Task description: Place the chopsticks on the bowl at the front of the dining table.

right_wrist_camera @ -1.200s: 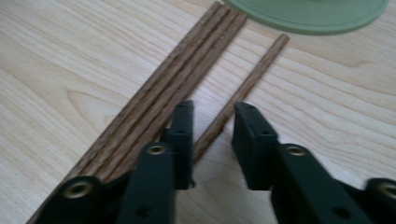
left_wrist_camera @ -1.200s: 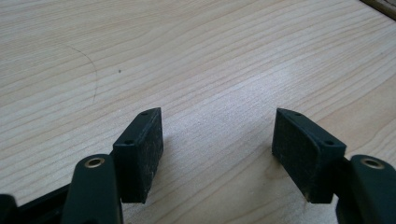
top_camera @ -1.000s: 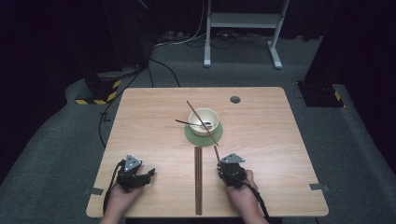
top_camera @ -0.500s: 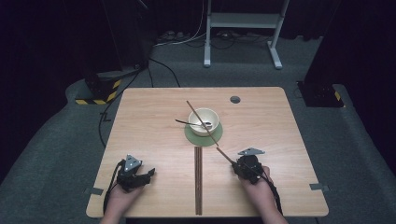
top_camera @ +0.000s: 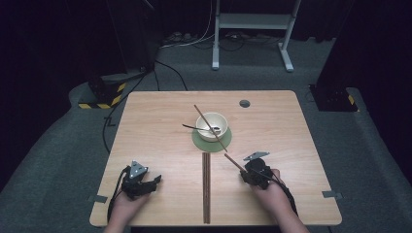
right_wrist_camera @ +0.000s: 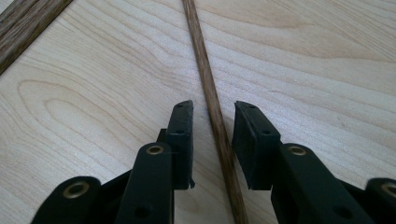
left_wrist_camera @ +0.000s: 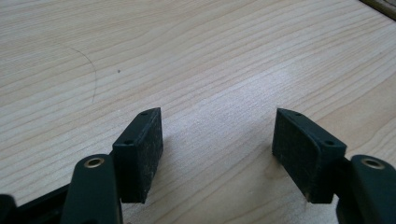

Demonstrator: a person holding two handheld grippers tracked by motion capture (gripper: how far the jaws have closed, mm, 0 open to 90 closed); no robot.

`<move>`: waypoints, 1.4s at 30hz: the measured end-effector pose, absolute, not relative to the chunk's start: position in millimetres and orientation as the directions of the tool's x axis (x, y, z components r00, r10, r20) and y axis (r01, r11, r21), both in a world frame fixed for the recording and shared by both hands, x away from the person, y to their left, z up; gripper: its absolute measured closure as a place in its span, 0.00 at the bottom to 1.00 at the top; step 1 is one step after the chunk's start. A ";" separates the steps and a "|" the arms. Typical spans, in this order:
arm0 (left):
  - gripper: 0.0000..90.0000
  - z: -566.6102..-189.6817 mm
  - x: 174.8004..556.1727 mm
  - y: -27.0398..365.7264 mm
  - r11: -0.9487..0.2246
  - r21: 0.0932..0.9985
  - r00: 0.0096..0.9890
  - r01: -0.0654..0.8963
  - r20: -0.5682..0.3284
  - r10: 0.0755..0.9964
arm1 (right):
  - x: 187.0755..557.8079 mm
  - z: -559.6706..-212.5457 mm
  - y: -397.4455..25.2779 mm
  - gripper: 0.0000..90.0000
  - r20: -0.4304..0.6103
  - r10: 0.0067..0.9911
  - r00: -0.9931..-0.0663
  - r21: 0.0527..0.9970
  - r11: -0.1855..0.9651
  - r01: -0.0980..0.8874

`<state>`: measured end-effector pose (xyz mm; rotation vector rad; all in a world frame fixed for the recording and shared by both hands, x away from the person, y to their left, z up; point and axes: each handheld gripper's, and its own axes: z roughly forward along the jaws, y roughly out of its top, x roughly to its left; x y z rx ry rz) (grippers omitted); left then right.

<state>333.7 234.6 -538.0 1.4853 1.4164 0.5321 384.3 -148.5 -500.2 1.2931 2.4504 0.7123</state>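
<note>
A light wooden table [top_camera: 160,126] stands on dark grey carpet, with a dark wooden strip [top_camera: 206,187] inlaid down the middle of its near half. Near the centre sits a small cream bowl [top_camera: 212,126] on a round green mat [top_camera: 199,141]. A dark utensil [top_camera: 192,127] rests in the bowl, its handle sticking out to the left, and 1 chopstick [top_camera: 204,116] lies across the bowl's rim, slanting from far left to near right. A person's 2 hands come in from the near edge, each holding a black 2-jaw gripper. The left gripper [top_camera: 156,180] rests on the table at the near left, well apart from the bowl; in the left gripper view [left_wrist_camera: 217,142] its jaws stand wide apart over bare wood, holding nothing. The right gripper [top_camera: 243,172] sits at the near right, just beside the near end of a second chopstick [top_camera: 234,163] that lies flat on the table and points toward the bowl. In the right gripper view [right_wrist_camera: 212,140] the jaws are narrowed around this chopstick [right_wrist_camera: 210,93], which runs between them with a small gap on each side, not yet clamped.
</note>
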 end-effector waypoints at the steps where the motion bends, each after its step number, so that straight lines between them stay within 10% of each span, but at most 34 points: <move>1: 0.37 -538.1 333.8 234.4 0.161 0.853 0.224 0.497 -0.305 0.926 | 385.2 -499.9 -148.5 0.76 -0.016 0.832 -0.554 0.541 0.473 0.695; 12: 0.37 -538.0 333.0 235.3 0.145 0.852 0.229 0.502 -0.293 0.928 | 391.7 -498.5 -151.4 0.92 -0.018 0.832 -0.555 0.525 0.480 0.702; 42: 0.37 -538.1 332.2 233.9 0.166 0.850 0.222 0.500 -0.311 0.924 | 412.4 -447.5 -145.4 0.93 -0.003 0.837 -0.547 0.641 0.421 0.642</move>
